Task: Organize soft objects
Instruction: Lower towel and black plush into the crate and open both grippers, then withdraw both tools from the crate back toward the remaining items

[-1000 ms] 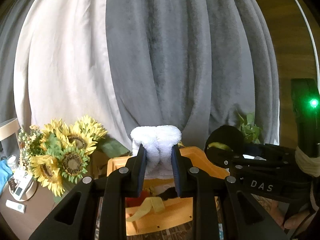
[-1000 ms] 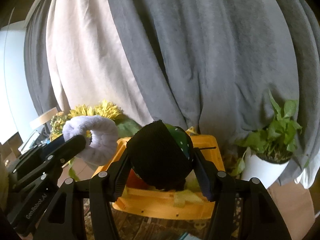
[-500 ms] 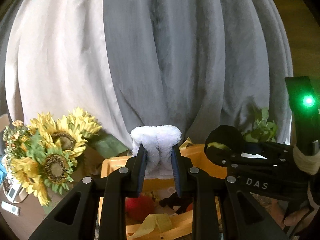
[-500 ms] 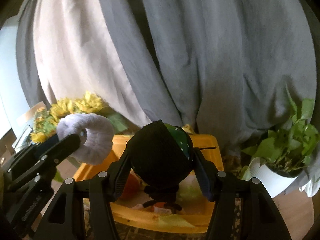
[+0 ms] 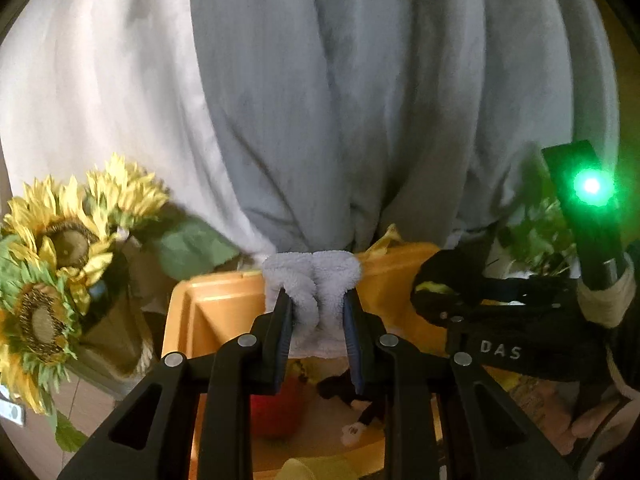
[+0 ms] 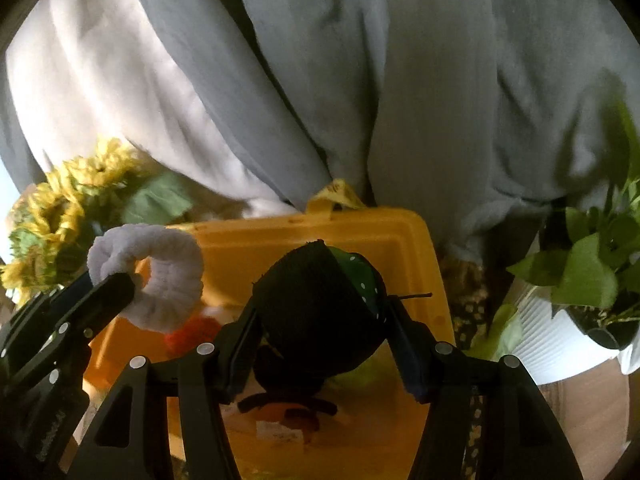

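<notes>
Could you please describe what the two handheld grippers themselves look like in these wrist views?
Both are matte black frames with triangular cut-outs and round silver rivets. The left gripper has dark blue pads inside its jaws. The right gripper bears white letters "DAS", a glowing green light and pale cord wrapping.

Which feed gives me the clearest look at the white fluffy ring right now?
The right wrist view: there the white fluffy ring shows side-on, its loop and centre hole visible, pinched at one edge by the left gripper over the yellow bin. The left wrist view shows only a squashed end of the ring bulging between the fingers.
</notes>
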